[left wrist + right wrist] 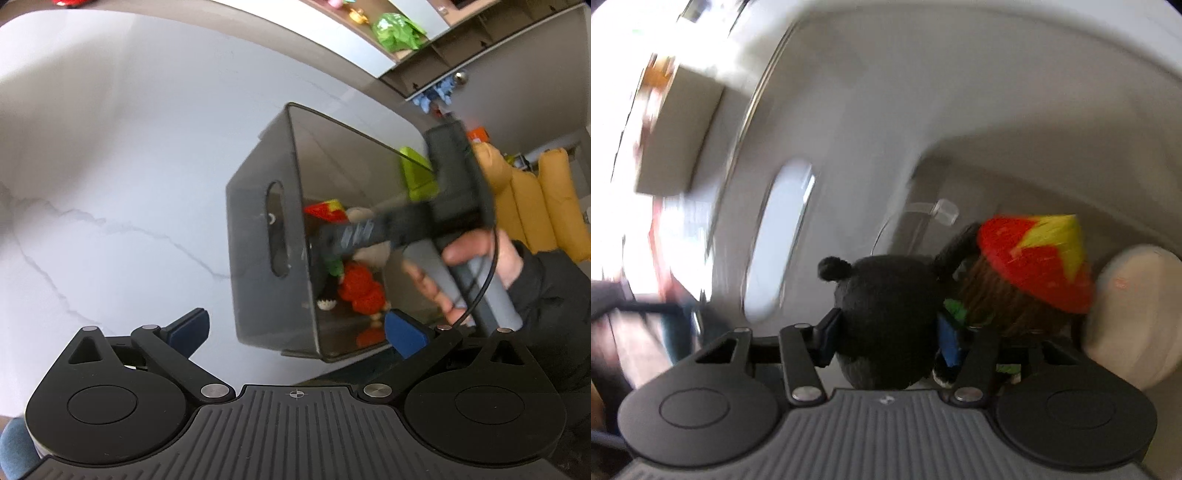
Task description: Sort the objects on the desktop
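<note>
Right gripper inside the grey bin, jaws around the black plush toy, grip unclear. Left gripper spread wide, holding nothing, over the white table.

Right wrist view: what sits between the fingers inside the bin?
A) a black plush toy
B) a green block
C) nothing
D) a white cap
A: the black plush toy with round ears fills the gap between the right gripper fingers, inside the grey bin, beside a red and yellow cone hat.
</note>
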Demonstrator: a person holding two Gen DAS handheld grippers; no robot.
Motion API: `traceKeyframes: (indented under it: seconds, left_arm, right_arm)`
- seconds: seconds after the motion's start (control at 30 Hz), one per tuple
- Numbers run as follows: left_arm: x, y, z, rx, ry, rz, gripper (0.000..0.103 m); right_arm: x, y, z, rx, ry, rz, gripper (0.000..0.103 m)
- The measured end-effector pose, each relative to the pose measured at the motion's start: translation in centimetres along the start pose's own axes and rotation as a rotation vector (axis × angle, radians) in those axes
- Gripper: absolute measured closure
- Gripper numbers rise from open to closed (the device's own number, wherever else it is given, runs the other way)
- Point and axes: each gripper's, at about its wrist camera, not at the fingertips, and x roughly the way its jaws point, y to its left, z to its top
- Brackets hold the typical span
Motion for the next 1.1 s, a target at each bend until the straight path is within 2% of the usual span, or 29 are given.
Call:
traceKeyframes:
  seconds: [0.07, 0.2, 0.3, 0.4, 0.47, 0.53, 0.6, 0.67, 0.77, 0.83, 0.87, 0.9, 0.97, 1.07, 1.1]
  left_arm:
    - [0.4, 0.0, 0.2, -0.008, 0.004, -0.008, 0.0]
    - [1.0, -0.6, 0.2, 0.018, 0.023, -0.008, 0.0]
    - [1.2, -0.8, 0.4, 0.01, 0.028, 0.002, 0.0]
    - [1.3, -0.6, 0.5, -0.009, 0.024, 0.009, 0.0]
    - [1.4, -0.4, 0.7, -0.023, 0.018, 0.014, 0.0]
    - [1.7, -0.2, 1.1, -0.041, 0.009, 0.022, 0.0]
    - [2.2, -0.3, 1.8, -0.054, -0.005, 0.031, 0.0]
    - [3.0, -0.8, 2.5, -0.053, -0.017, 0.03, 0.0]
    - [4.4, -2.0, 3.6, -0.053, -0.033, 0.031, 0.0]
    - [5.2, -2.7, 4.1, -0.057, -0.048, 0.033, 0.0]
    - [5.5, -2.9, 4.4, -0.057, -0.054, 0.037, 0.002]
    - [5.8, -3.1, 4.6, -0.059, -0.056, 0.043, 0.007]
    - [6.2, -3.4, 5.1, -0.064, -0.057, 0.056, 0.037]
    - [7.1, -3.0, 5.8, -0.099, -0.057, 0.093, 0.055]
    - [7.3, -2.8, 5.9, -0.106, -0.062, 0.108, 0.067]
  right_arm:
    - [-1.2, -1.8, 0.4, 0.146, -0.076, 0.021, 0.047]
    - [-1.5, -3.3, 0.4, 0.24, -0.155, 0.04, 0.045]
    - [-1.0, -3.8, 0.3, 0.255, -0.113, 0.077, 0.04]
    - [-2.1, -4.4, -0.1, 0.253, -0.083, 0.138, 0.037]
    - [-4.4, -4.9, -1.2, 0.22, -0.112, 0.177, 0.037]
    - [-7.6, -5.6, -3.0, 0.171, -0.188, 0.178, 0.038]
    - [-11.1, -6.2, -5.5, 0.103, -0.298, 0.118, 0.044]
    - [-14.7, -6.9, -7.6, 0.032, -0.417, 0.028, 0.045]
    - [-18.0, -8.1, -11.1, -0.043, -0.605, -0.233, 0.045]
    - [-18.8, -9.6, -13.1, -0.042, -0.673, -0.348, 0.045]
    - [-18.9, -10.5, -13.9, -0.023, -0.683, -0.369, 0.045]
    - [-18.9, -11.6, -14.4, 0.004, -0.675, -0.368, 0.045]
    - [-18.6, -13.9, -15.0, 0.056, -0.638, -0.311, 0.044]
    - [-17.7, -16.4, -15.1, 0.124, -0.599, -0.164, 0.044]
    - [-17.1, -17.1, -14.9, 0.155, -0.605, -0.132, 0.048]
